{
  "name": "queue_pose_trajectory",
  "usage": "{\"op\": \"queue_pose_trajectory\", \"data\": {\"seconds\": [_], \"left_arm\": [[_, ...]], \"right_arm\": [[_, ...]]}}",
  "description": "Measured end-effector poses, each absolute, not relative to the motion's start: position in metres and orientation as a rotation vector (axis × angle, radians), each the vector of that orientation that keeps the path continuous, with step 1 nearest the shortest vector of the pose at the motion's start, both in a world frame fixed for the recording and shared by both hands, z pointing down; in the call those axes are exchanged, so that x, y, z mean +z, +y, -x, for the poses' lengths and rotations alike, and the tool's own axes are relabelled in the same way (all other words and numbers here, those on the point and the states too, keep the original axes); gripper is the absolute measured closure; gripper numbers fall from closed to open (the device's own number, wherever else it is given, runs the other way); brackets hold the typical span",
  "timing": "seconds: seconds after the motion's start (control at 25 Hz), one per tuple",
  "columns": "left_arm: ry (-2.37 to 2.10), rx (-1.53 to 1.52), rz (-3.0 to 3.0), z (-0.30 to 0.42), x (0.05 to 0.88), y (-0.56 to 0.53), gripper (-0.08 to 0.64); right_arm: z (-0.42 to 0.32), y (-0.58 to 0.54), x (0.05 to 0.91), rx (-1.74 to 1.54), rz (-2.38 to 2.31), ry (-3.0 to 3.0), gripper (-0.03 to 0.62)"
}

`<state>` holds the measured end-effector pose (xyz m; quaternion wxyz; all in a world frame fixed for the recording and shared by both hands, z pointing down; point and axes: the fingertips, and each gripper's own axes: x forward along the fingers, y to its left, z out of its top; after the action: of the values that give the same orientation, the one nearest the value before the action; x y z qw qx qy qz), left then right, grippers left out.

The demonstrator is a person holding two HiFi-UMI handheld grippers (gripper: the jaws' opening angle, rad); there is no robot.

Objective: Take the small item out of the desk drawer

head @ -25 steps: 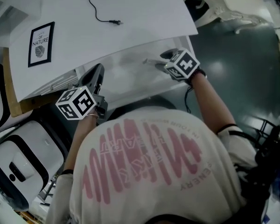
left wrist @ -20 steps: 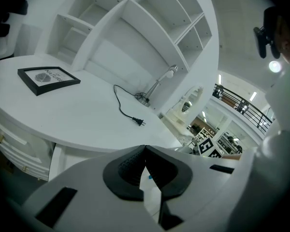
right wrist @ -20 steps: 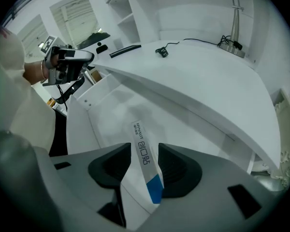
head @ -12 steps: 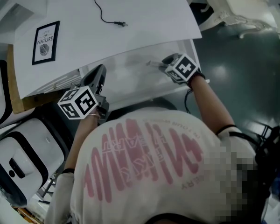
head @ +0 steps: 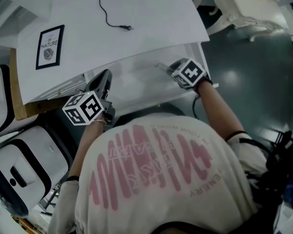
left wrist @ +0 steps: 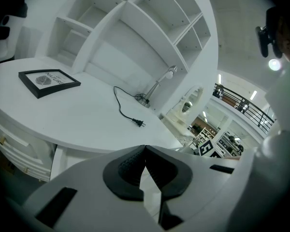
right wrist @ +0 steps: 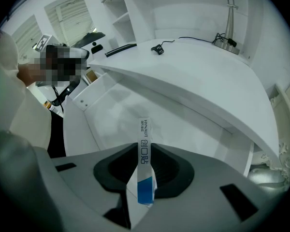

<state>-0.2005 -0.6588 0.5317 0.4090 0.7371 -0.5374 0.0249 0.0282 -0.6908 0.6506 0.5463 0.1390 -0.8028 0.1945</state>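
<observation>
The white desk drawer [head: 132,82] stands pulled out under the desk top [head: 136,18]. My right gripper [head: 165,67] points steeply down into its right part. In the right gripper view a small flat box [right wrist: 145,163], white with a blue end and print, stands on edge between the jaws. The right gripper [right wrist: 144,146] has just been closing, and its pads now press on the box above the drawer floor [right wrist: 121,115]. My left gripper [head: 103,78] sits at the drawer's left end. Seen from its own camera, the left gripper [left wrist: 145,150] has its tips together.
A framed picture [head: 50,47] and a black cable with a plug [head: 123,27] lie on the desk top. Shelves [left wrist: 135,23] and a lamp [left wrist: 162,83] rise behind the desk. A white padded seat [head: 19,165] is at the left, dark floor [head: 254,82] at the right.
The right gripper has stayed over the drawer's right part, shifting only slightly. The left gripper has not moved.
</observation>
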Motion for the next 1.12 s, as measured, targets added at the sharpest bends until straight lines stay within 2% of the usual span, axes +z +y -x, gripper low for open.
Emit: {"op": "queue_pose_trajectory", "data": {"seconds": [0.56,0.84,1.12], "left_arm": [[-1.374,0.069,-1.841,0.199,0.533,-0.654,0.531],[-1.405,0.066,-1.831,0.198,0.528,-0.655,0.531],[-1.422,0.044,-1.870,0.191,0.510,-0.659,0.531]], "right_arm": [[-0.023,-0.688,0.623,0.530,-0.528,-1.934,0.499],[-0.014,-0.692,0.585,0.668,-0.675,-2.065,0.500],[-0.010,-0.714,0.531,0.642,-0.782,-2.205,0.500]]}}
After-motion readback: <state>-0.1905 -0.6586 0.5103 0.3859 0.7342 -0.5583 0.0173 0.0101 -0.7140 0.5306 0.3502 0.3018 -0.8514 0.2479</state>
